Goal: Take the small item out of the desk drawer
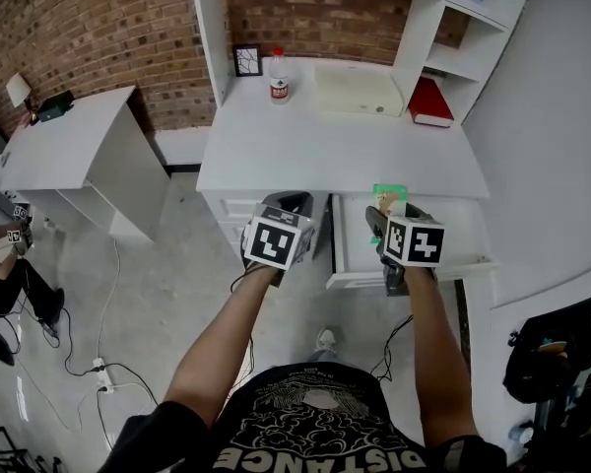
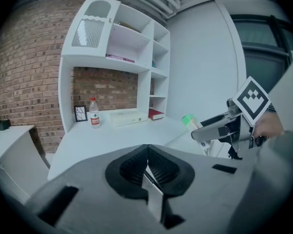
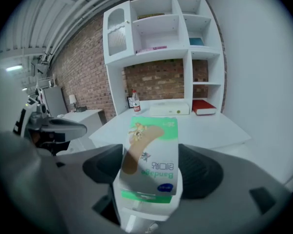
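A small white-and-green bandage box (image 3: 151, 162) stands between the pads of my right gripper (image 3: 151, 177), which is shut on it. In the head view the box (image 1: 389, 197) is held over the back of the open desk drawer (image 1: 357, 242), just below the desktop's edge. From the left gripper view the box (image 2: 189, 121) sticks out ahead of the right gripper (image 2: 219, 128). My left gripper (image 1: 294, 203) hangs to the left of the drawer, in front of the desk. Its jaws (image 2: 147, 160) are shut with nothing in them.
On the white desk (image 1: 335, 151) stand a water bottle (image 1: 279, 77), a small picture frame (image 1: 246, 60), a flat white box (image 1: 358, 92) and a red book (image 1: 431, 101). Shelves rise above. A second white table (image 1: 69, 146) stands left; cables and a power strip (image 1: 101, 371) lie on the floor.
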